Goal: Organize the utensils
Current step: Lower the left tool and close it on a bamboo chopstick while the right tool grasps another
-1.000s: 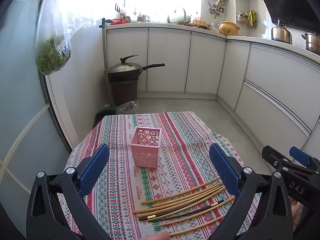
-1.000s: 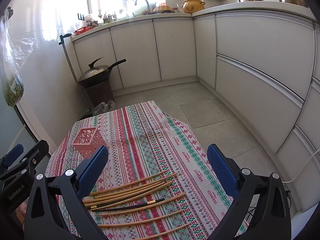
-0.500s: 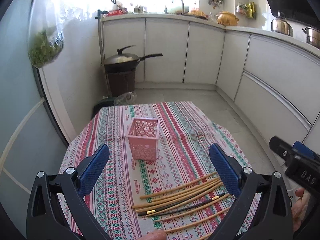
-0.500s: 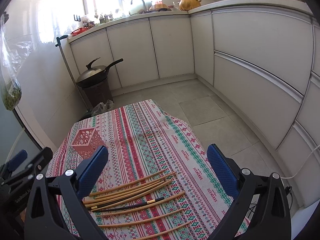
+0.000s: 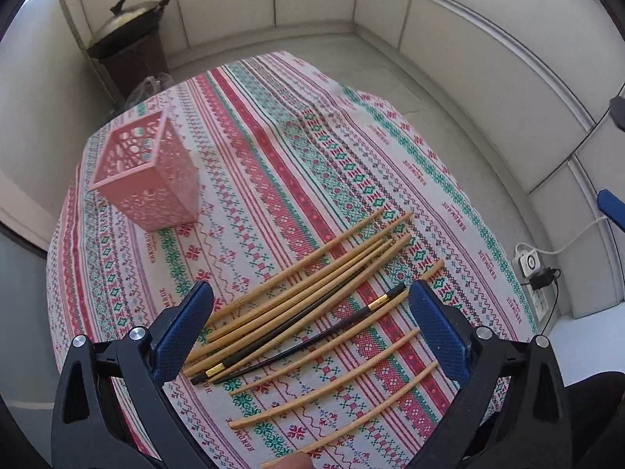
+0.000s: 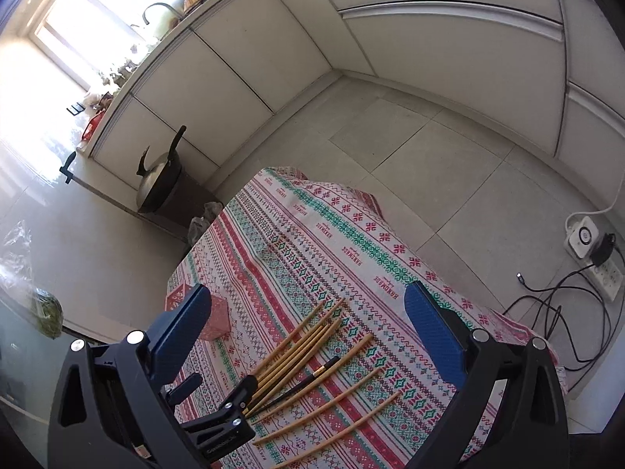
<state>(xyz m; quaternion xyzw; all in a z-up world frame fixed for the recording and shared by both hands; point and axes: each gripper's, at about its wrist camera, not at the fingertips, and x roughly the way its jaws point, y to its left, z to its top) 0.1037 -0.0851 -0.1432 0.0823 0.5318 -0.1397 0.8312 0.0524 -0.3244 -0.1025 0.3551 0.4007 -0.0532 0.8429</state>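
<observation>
Left gripper: wide open, empty, over chopsticks; pinch one stick squarely; pink holder ahead-left.

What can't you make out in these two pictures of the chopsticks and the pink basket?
- Pink basket, right wrist view: mostly hidden behind the right gripper's finger.
- Chopsticks, left wrist view: some near ends covered by the left gripper's finger.
- Basket's inside: the bottom isn't visible in either view.

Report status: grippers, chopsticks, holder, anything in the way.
Left gripper open above chopsticks; right gripper open, empty. Pink holder upright, empty. Nothing between.
</observation>
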